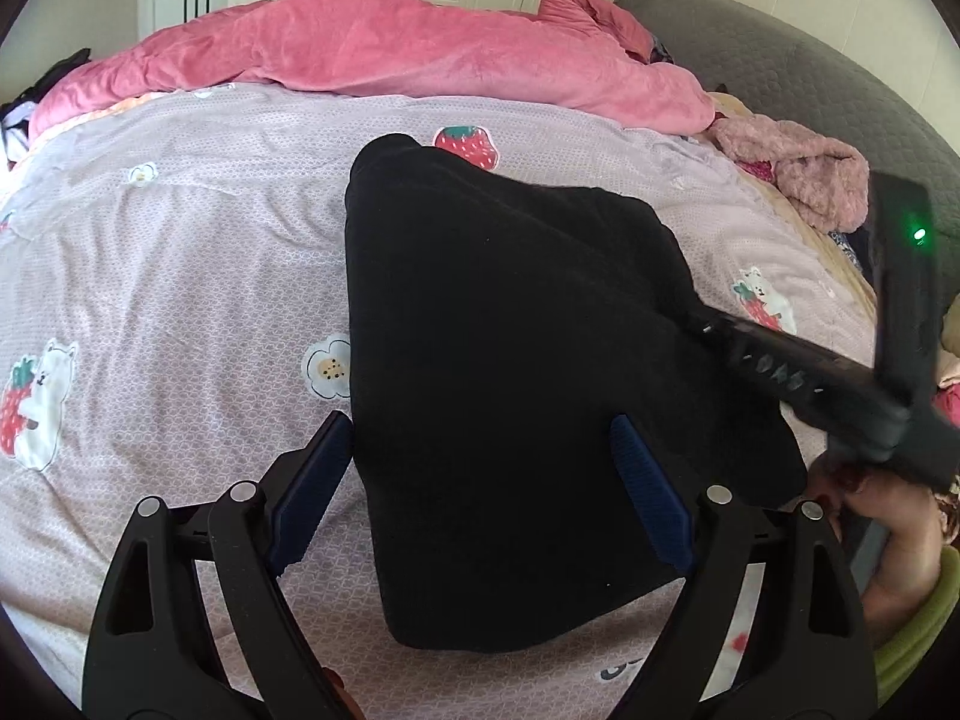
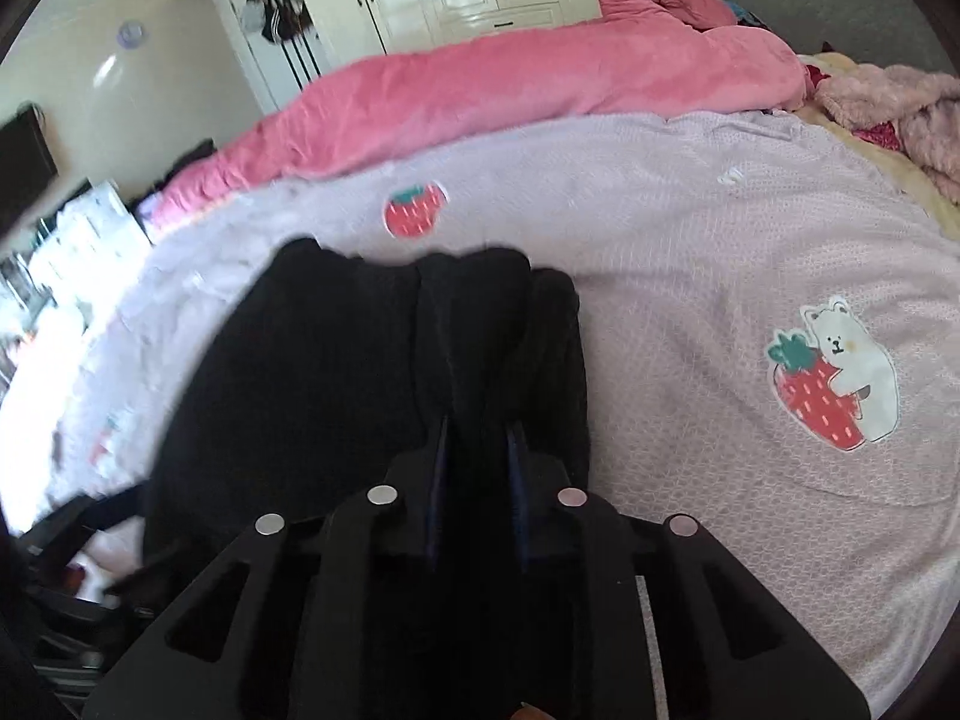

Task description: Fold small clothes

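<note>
On the lilac bedspread (image 1: 180, 252), seen from your left wrist, the black garment (image 1: 510, 360) lies partly folded, its near edge toward you and its far corner just beside the strawberry print (image 1: 467, 146). Your left gripper (image 1: 480, 492) hangs over that near edge with its fingers spread wide: the blue pad (image 1: 312, 492) on one side sits off the cloth over the bedspread, the other lies over the black fabric, and neither presses on it. To the right of the garment, your right gripper (image 1: 840, 378) reaches in at its right edge, held by your hand (image 1: 888, 528) in a green sleeve (image 1: 918, 618). Beyond the garment, the pink quilt (image 1: 390, 54) lies bunched along the far side.

From your right wrist, the picture is blurred. Your right gripper (image 2: 477, 456) has its fingers drawn narrow, pinching a ridge of the black garment (image 2: 336, 372) between them. The cloth rises in folds ahead of the fingertips, just short of the strawberry print (image 2: 414, 211). The bear print (image 2: 840, 372) sits well to the right of the garment.
</note>
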`<state>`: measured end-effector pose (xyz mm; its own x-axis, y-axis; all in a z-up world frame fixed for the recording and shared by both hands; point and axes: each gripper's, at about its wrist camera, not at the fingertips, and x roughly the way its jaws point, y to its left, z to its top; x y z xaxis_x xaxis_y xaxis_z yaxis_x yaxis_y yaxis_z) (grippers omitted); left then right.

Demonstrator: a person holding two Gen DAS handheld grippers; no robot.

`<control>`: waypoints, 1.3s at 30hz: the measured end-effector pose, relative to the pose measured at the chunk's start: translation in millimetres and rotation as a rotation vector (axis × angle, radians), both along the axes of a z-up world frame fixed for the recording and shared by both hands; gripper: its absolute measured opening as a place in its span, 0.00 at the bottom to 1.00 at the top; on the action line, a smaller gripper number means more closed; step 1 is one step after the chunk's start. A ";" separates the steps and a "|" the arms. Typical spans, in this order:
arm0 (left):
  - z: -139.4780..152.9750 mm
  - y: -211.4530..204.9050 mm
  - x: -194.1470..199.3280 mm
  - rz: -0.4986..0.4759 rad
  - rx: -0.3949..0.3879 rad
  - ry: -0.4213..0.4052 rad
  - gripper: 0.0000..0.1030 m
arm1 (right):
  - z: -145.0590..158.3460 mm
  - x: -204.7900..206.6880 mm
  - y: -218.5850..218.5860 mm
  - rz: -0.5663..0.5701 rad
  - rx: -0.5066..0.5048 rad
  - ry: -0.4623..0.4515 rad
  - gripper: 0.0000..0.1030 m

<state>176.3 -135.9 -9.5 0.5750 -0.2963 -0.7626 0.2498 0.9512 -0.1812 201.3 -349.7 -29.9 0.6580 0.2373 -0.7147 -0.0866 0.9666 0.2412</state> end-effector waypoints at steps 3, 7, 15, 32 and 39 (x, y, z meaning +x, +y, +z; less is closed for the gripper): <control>-0.2 0.4 -1.3 0.005 0.000 0.003 0.78 | -0.4 -2.7 -4.5 -0.032 0.006 -0.003 0.36; 2.5 4.1 -3.9 0.011 -0.011 0.008 0.78 | 10.7 -14.8 -13.5 -0.072 0.046 -0.026 0.47; 20.0 11.3 -24.7 0.014 -0.028 -0.041 0.79 | 44.0 -65.8 -23.2 -0.104 0.052 -0.135 0.83; 36.2 35.7 -90.0 0.048 0.003 -0.092 0.91 | 64.7 -171.3 -14.2 -0.094 -0.074 -0.240 0.96; 32.7 44.2 -103.8 0.080 -0.006 -0.080 0.91 | 48.7 -185.9 -3.8 -0.082 -0.105 -0.200 0.96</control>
